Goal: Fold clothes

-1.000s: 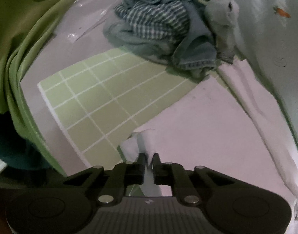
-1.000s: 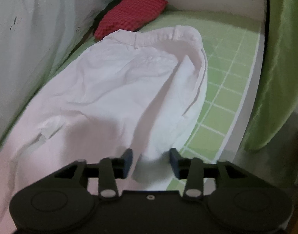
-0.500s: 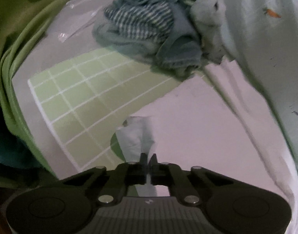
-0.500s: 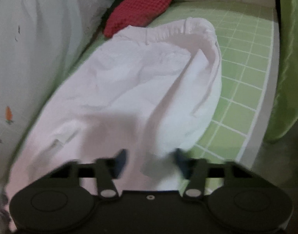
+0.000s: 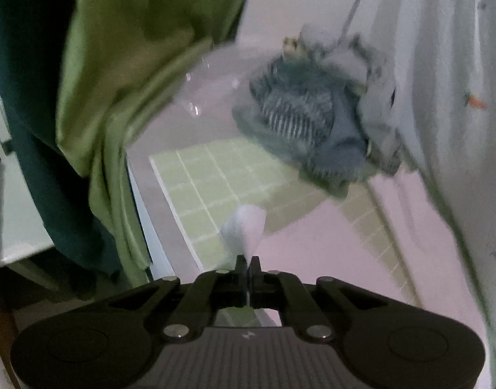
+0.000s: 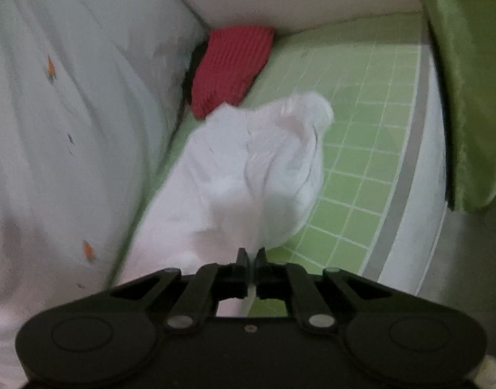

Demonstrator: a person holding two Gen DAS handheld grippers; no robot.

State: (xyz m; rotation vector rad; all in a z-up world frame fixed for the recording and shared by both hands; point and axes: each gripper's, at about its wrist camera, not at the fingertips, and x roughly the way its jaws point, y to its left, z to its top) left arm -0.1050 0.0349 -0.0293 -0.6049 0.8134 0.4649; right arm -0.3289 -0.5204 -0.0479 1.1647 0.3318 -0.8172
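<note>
White garment (image 6: 248, 175): soft, thin cotton-like cloth, creased, bunched into a rounded hump with a rolled hem at its far end. It lay along the green sheet (image 6: 361, 168), a smooth fabric printed with a pale grid, beside a bulky white duvet (image 6: 69, 113) dotted with small orange motifs. A red ribbed cushion (image 6: 231, 68) sat in the far corner, its near edge just behind the garment.

Right gripper (image 6: 251, 253): black jaws pinched together on a fold of the white garment. Left gripper (image 5: 248, 261): jaws likewise clamped on a corner of the same white cloth (image 5: 244, 227), which stood up past the tips as a small peaked flap.

Left wrist view, blurred: a heap of clothes (image 5: 309, 126), blue-grey denim-like folds and a striped or checked piece, on the sheet beyond the flap; a glossy green curtain (image 5: 124, 74) hung in long folds at the bed's edge.

Against one second earlier: the right gripper was then open around the cloth and had now closed on it. The garment, earlier spread broad and flat, was now drawn into a narrower, taller mound. The left gripper kept its hold; its view had tilted upward, showing more curtain.
</note>
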